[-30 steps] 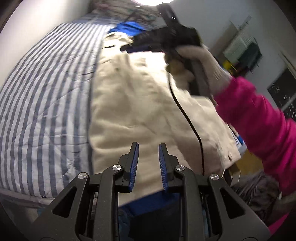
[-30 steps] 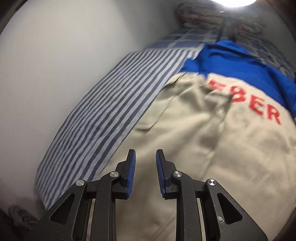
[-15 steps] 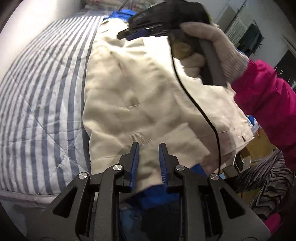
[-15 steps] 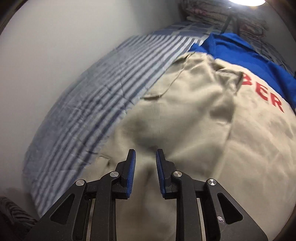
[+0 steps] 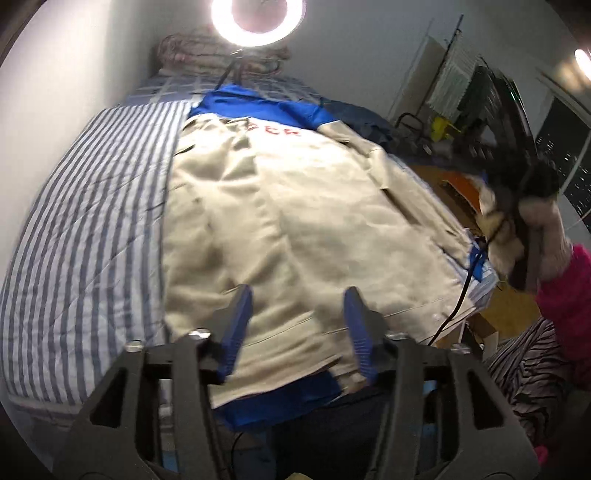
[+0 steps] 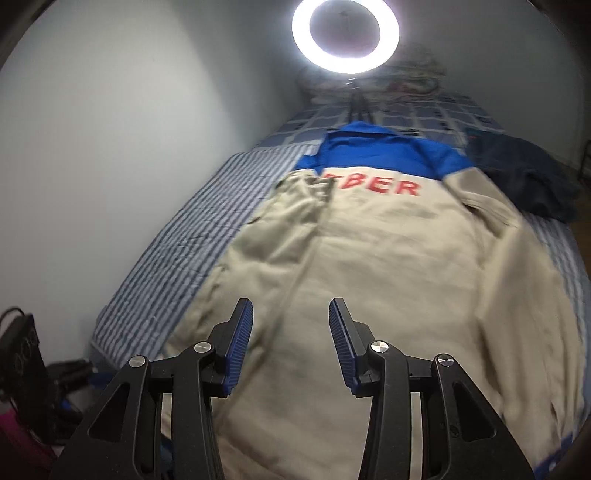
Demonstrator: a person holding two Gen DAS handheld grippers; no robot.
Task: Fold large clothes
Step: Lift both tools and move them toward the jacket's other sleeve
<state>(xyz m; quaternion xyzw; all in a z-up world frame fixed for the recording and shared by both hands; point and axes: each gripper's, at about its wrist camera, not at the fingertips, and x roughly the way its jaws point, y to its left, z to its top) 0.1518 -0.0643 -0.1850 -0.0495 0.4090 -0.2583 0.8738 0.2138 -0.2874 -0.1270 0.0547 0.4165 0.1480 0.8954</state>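
Observation:
A large beige jacket (image 5: 295, 206) (image 6: 388, 266) with a blue yoke and red letters lies spread back-up along the striped bed (image 5: 81, 229) (image 6: 177, 258). My left gripper (image 5: 297, 295) hovers over its near hem, jaws opening, nothing between the blue pads. My right gripper (image 6: 291, 308) hangs above the lower back of the jacket, jaws opening too, with no cloth between the fingers. In the left wrist view the right gripper's black body (image 5: 517, 177) is raised off to the right, held by a gloved hand (image 5: 543, 236) in a pink sleeve.
A ring light (image 6: 345, 35) on a stand sits at the bed's head beside folded blankets (image 5: 221, 48). A dark blue garment (image 6: 528, 177) lies at the bed's right. White wall on the left; black gear (image 6: 22, 350) on the floor; a clothes rack (image 5: 480, 99) at right.
Both grippers have gone from shut to open and lifted back from the jacket. The right one swung away from the left sleeve area toward the near end; more of the room shows.

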